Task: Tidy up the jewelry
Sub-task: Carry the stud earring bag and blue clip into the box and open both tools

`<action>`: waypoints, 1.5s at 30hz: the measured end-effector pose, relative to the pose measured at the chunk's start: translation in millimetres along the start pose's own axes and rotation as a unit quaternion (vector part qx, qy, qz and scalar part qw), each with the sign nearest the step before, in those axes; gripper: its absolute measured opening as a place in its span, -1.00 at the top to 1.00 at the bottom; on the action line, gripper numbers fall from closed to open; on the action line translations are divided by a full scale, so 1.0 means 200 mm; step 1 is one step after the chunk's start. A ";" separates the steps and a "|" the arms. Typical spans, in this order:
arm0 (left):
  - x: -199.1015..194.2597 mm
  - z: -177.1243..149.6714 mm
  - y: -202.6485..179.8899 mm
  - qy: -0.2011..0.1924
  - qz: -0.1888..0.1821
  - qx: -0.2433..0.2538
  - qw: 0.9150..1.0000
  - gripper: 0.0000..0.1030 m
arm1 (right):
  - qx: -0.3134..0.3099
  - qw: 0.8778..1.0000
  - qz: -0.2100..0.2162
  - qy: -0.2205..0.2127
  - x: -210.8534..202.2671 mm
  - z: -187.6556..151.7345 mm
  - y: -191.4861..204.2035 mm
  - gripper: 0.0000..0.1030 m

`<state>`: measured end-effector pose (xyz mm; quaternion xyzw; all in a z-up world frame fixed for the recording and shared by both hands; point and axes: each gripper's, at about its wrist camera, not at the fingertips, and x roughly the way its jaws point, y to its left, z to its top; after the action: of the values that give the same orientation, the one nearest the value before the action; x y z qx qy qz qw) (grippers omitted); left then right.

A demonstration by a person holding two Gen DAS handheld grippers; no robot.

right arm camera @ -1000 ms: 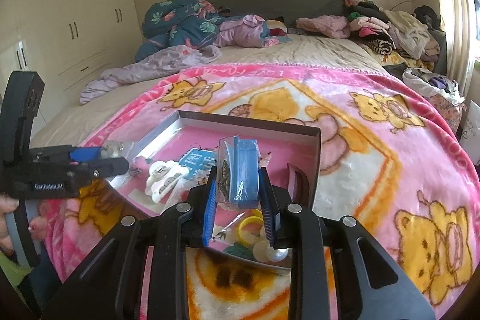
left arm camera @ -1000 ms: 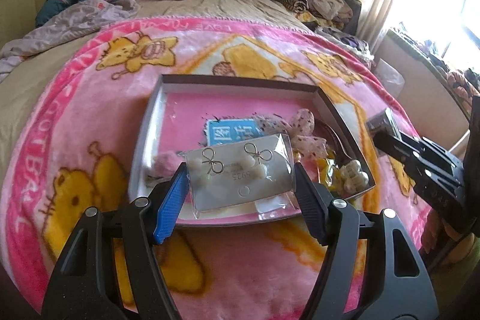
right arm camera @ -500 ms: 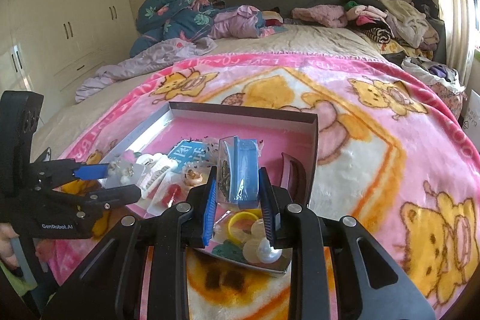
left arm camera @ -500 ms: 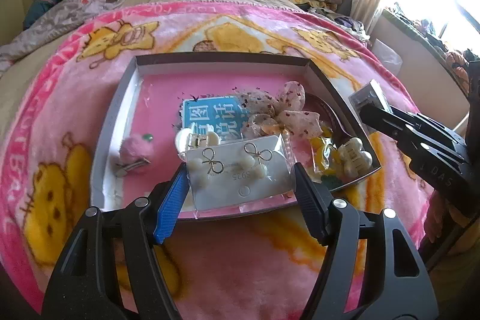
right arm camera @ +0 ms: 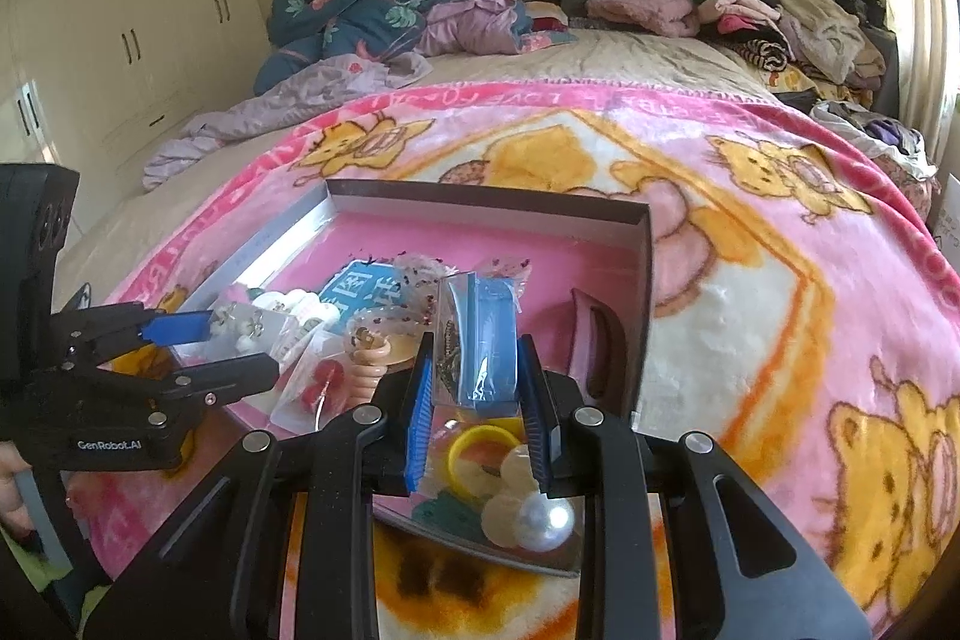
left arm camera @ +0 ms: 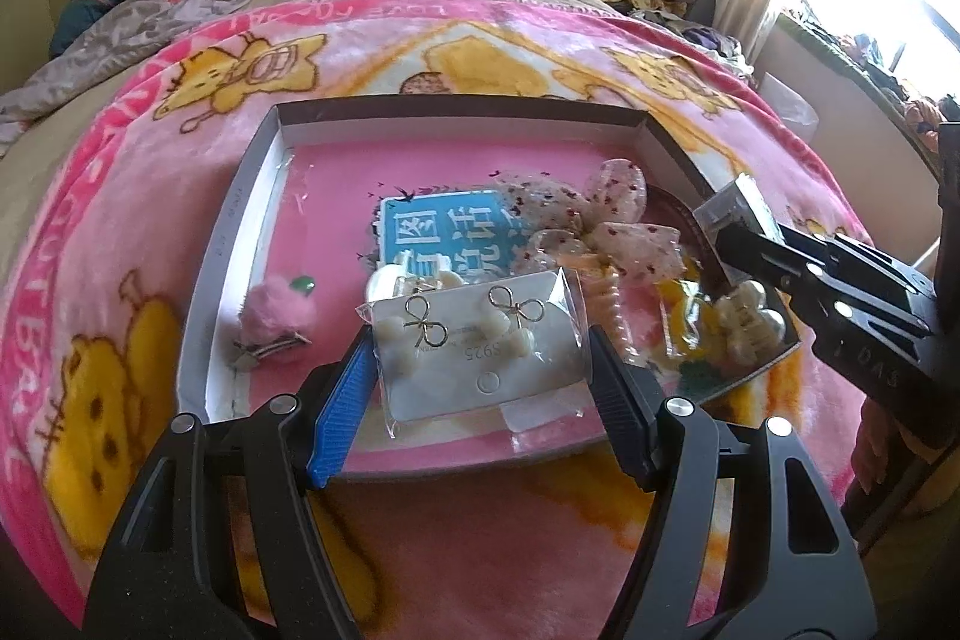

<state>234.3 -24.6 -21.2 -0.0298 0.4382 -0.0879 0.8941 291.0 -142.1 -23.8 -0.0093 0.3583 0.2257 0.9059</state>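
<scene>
Clear plastic earring card with two gold bows, clamped edgewise in my left tool above the pink-lined shallow box, could buckle and slip, as could my right tool's clamped blue-filled clear packet.

The far half of the tray floor is bare pink, open from above. The near right is crowded: blue card, bows, pearl clips. A pink pom clip sits near left. Tray walls bar low entry. The blanket right of the tray lies open.
</scene>
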 end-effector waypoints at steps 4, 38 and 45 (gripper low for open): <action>0.03 0.01 0.02 0.003 0.006 -0.001 1.000 -0.16 | -0.003 1.000 0.005 0.009 0.05 0.00 0.03 0.52; 0.07 0.05 0.09 0.005 0.009 -0.015 1.000 -0.16 | -0.018 0.997 0.045 0.059 0.12 -0.13 0.19 0.50; 0.07 0.06 0.07 0.005 0.004 -0.015 1.000 -0.17 | -0.017 0.997 0.043 0.057 0.09 -0.14 0.19 0.48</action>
<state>253.5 -13.2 -26.9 -0.0413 0.4442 -0.0775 0.8916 268.6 -106.1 -50.1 -0.0218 0.4057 0.2693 0.8732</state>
